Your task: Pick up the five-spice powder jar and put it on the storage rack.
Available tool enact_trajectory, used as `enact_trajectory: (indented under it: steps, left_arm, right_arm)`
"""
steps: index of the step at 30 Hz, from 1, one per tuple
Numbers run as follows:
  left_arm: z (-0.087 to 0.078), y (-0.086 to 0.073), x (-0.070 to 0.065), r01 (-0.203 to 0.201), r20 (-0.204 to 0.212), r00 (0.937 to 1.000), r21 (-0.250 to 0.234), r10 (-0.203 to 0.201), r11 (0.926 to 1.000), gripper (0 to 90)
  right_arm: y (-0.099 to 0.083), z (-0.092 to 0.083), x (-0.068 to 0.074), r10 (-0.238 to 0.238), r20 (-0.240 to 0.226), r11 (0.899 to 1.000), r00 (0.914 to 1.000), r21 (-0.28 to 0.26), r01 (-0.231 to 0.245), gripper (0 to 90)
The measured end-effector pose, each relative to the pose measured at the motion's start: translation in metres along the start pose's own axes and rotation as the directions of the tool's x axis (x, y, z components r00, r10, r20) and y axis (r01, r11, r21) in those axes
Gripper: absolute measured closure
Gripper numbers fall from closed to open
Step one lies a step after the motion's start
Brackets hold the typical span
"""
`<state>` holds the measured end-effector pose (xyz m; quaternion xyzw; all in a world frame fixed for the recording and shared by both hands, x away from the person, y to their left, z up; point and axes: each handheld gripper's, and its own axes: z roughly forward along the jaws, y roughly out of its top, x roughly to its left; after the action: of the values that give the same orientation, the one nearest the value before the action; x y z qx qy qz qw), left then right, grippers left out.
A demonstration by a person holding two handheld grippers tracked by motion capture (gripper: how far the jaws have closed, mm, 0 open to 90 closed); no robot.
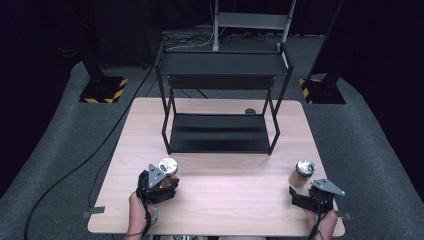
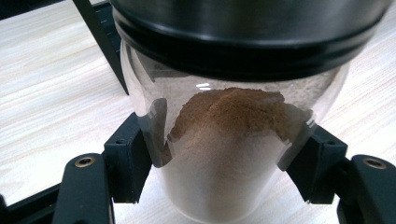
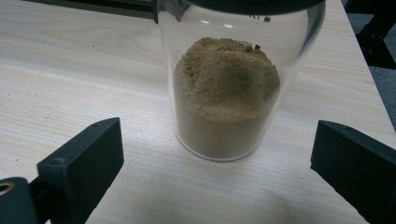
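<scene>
Left-hand jar (image 2: 224, 140), upright glass, brown powder, steel lid: clamped between the left gripper (image 1: 159, 186) fingers (image 2: 128, 161) at the tabletop (image 1: 225, 200) near edge, left side. Right-hand jar (image 3: 229, 93), same kind, upright, stands just ahead of the right gripper (image 1: 312, 196), fingers (image 3: 84, 158) spread wide, not touching. Black shelf rack (image 1: 220, 100) lies beyond both, centre.

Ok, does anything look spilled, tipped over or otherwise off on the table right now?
Nothing stands out. Both jars stand upright with lids on: the left jar clamped in the left tongs, the right jar on the table ahead of the open right tongs. No powder spilled.
</scene>
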<state>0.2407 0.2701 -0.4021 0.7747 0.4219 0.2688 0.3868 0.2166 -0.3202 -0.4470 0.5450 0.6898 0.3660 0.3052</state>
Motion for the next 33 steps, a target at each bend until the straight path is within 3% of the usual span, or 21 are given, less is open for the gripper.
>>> enact_trajectory:
  steps: [33]
  left_arm:
    - [0.034, 0.029, 0.006, -0.033, 0.039, 0.9987, 0.025, 0.032, 0.9991, 31.5]
  right_arm:
    - [0.0, 0.0, -0.001, 0.003, -0.002, 1.0, 1.0, 0.002, -0.003, 1.5]
